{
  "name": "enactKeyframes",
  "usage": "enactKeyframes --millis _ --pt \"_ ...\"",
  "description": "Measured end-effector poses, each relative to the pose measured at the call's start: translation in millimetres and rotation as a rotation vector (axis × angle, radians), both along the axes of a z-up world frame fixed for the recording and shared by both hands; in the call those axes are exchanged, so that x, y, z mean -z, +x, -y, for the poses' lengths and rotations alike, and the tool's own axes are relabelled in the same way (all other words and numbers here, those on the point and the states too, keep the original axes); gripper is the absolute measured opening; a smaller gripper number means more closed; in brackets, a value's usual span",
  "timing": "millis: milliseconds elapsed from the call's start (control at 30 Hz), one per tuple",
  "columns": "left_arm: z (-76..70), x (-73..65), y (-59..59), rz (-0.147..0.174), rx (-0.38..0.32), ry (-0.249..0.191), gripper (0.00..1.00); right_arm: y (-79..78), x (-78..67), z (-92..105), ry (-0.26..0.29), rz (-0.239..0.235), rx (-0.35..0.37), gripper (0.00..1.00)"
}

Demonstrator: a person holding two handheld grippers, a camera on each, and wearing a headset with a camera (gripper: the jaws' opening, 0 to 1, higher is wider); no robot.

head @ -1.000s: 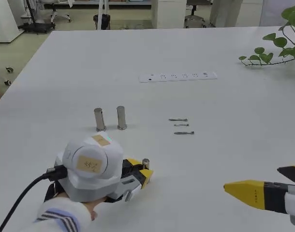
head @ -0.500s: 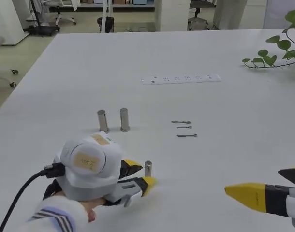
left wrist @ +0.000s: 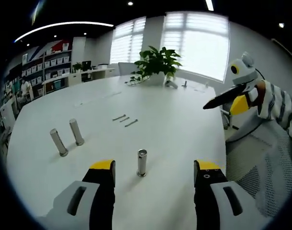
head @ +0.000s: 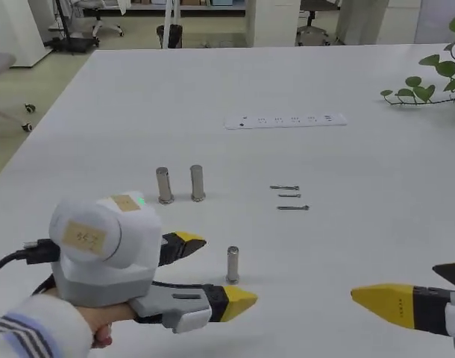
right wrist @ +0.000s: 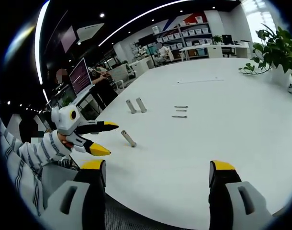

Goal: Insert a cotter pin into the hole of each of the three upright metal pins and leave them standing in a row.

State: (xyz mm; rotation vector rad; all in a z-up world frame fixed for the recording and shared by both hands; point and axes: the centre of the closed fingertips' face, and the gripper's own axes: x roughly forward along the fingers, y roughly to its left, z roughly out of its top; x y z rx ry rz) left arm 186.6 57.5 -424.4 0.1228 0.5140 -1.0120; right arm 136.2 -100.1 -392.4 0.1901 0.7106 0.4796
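Three short metal pins stand upright on the white table. Two of them, one pin (head: 164, 185) and its neighbour (head: 197, 183), stand side by side at the back left. The third pin (head: 233, 264) (left wrist: 141, 163) (right wrist: 128, 138) stands alone nearer to me, just ahead of my left gripper (head: 218, 270) (left wrist: 154, 171), which is open with nothing between its yellow tips. Three cotter pins (head: 289, 196) (left wrist: 125, 119) (right wrist: 179, 111) lie flat to the right of the pair. My right gripper (head: 406, 298) (right wrist: 153, 171) is open at the lower right, far from the pins.
A white power strip (head: 286, 121) lies further back on the table. A green plant (head: 436, 71) reaches in over the right edge. Chairs and office furniture stand beyond the table's far edge.
My left gripper has opened and drawn back toward me, leaving the third pin standing by itself. The right gripper has stayed in place.
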Motion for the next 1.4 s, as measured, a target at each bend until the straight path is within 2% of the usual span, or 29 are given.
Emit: enactKeyframes --millis 133,200,333,367,433,533,667,967,1167,1233,1400 --pt "-4.7 -5.3 -5.6 -0.018 -0.001 -0.027 0.76 -0.1 0.6 -0.5 -0.003 -0.003 -0.002 0.88" --pt "-7.6 -4.4 -8.9 -0.038 -0.006 -0.030 0.81 0.3 0.4 -0.6 -0.003 -0.002 -0.001 0.88" --pt "-10.5 -6.5 -15.3 -0.076 -0.018 -0.073 0.90 1.4 0.4 -1.6 -0.007 -0.004 -0.001 0.87" --pt "-11.4 -5.8 -17.8 -0.092 -0.018 -0.077 0.94 1.8 0.6 -2.5 -0.010 -0.005 -0.005 0.87" --pt "-13.5 -3.6 -20.9 -0.094 -0.018 -0.057 0.99 2.7 0.6 -3.7 -0.016 -0.007 -0.012 0.87" --pt "-17.4 0.7 -26.3 -0.101 -0.015 -0.024 0.99 5.1 -0.4 -4.8 -0.018 -0.004 -0.015 0.87" --pt "-19.6 3.1 -31.5 -0.112 -0.021 -0.017 0.99 9.8 -1.6 -6.6 -0.037 -0.002 -0.033 0.87" --pt "-22.9 -1.6 -33.8 -0.128 -0.081 -0.066 0.99 28.4 -12.7 -4.5 -0.086 0.024 -0.080 0.86" --pt "-22.8 -3.5 -35.5 -0.132 -0.093 -0.078 0.99 46.6 -22.8 -1.1 -0.126 0.050 -0.114 0.84" --pt "-24.7 -3.2 -34.0 -0.137 -0.119 -0.079 0.99 51.0 -25.7 -0.9 -0.146 0.058 -0.135 0.83" --pt "-25.0 -4.4 -33.4 -0.135 -0.130 -0.084 0.99 63.5 -30.7 1.2 -0.211 0.063 -0.200 0.81"
